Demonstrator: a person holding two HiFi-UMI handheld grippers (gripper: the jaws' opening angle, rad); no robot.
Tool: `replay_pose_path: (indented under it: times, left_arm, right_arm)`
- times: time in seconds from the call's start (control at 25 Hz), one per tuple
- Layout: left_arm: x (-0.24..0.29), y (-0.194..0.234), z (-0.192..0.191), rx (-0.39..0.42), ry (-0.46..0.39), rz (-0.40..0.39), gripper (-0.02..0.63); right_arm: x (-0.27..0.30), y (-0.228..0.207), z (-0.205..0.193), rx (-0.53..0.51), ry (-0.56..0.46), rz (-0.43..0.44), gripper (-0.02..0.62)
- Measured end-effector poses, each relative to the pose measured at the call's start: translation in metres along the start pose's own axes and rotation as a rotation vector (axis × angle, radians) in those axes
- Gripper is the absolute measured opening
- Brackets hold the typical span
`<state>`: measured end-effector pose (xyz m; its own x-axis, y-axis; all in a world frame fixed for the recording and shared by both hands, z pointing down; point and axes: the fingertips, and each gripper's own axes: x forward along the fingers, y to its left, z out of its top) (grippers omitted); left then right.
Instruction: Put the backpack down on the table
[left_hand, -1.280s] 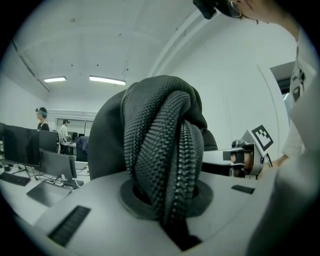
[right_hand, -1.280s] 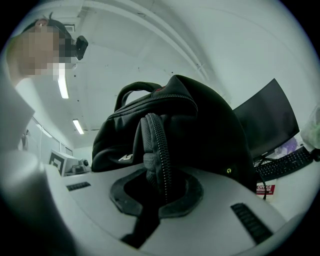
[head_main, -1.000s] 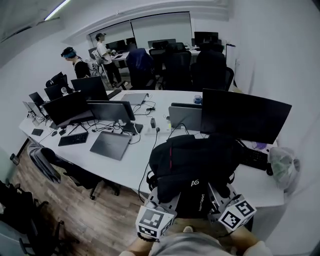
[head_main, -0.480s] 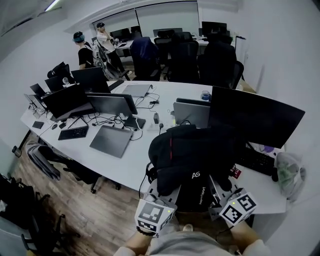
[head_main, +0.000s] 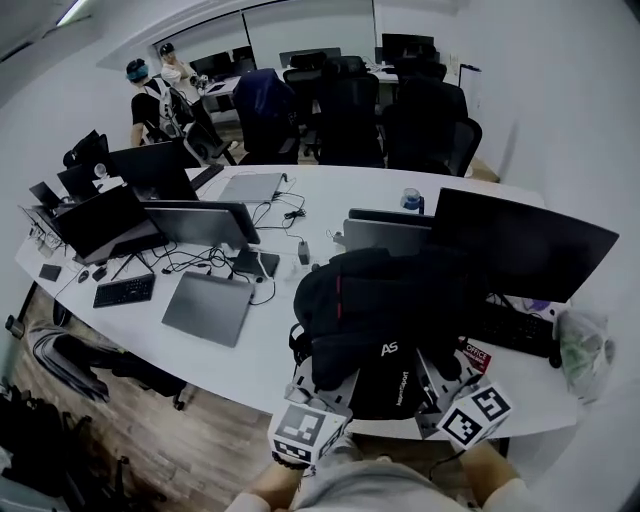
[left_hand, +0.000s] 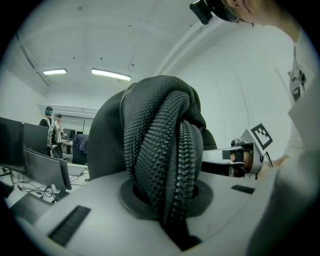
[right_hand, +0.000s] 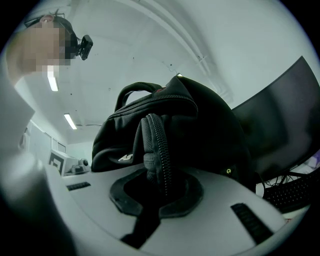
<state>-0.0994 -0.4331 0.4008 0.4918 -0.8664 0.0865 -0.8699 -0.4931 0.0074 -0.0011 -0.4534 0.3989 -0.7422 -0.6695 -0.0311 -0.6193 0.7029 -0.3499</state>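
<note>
A black backpack (head_main: 385, 320) with a red stripe hangs over the near edge of the white table (head_main: 250, 350), in front of a dark monitor (head_main: 520, 245). I cannot tell whether its bottom touches the tabletop. My left gripper (head_main: 325, 382) is shut on a zippered fold of the backpack (left_hand: 165, 150) at its lower left. My right gripper (head_main: 435, 375) is shut on another zippered fold of the backpack (right_hand: 155, 150) at its lower right. In the gripper views the left gripper (left_hand: 167, 200) and the right gripper (right_hand: 157, 192) each show fabric pinched between the pads.
A black keyboard (head_main: 510, 330) and a plastic bag (head_main: 580, 345) lie right of the backpack. A closed grey laptop (head_main: 210, 305), cables and more monitors (head_main: 195, 222) stand to the left. Office chairs (head_main: 350, 100) and two people (head_main: 150, 100) are at the back.
Both grippers have carried the backpack forward, from before the table's edge to over it. The monitor and keyboard are now closer behind it.
</note>
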Motion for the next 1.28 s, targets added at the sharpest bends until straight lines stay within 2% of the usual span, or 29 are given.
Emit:
replay_pose_path:
  times: [0.24,0.48,0.76,1.16,1.28]
  left_arm:
    - [0.031,0.061,0.001,0.006,-0.010,-0.072,0.026]
    - [0.058,0.105,0.009,0.023,-0.030,-0.105,0.026]
    - [0.094,0.139,0.017,0.002,-0.067,-0.114,0.026]
    - [0.165,0.167,-0.022,-0.028,-0.004,-0.115,0.026]
    - [0.183,0.173,-0.025,-0.026,-0.023,-0.100,0.026]
  right_arm:
    - [0.061,-0.014,-0.001,-0.006,-0.020,-0.068,0.026]
    - [0.104,-0.025,0.008,-0.007,-0.035,-0.105,0.026]
    - [0.145,-0.048,0.023,-0.040,-0.031,-0.119,0.026]
    - [0.184,-0.119,0.007,-0.018,-0.005,-0.190,0.026]
    - [0.193,-0.136,0.004,-0.005,-0.012,-0.202,0.026]
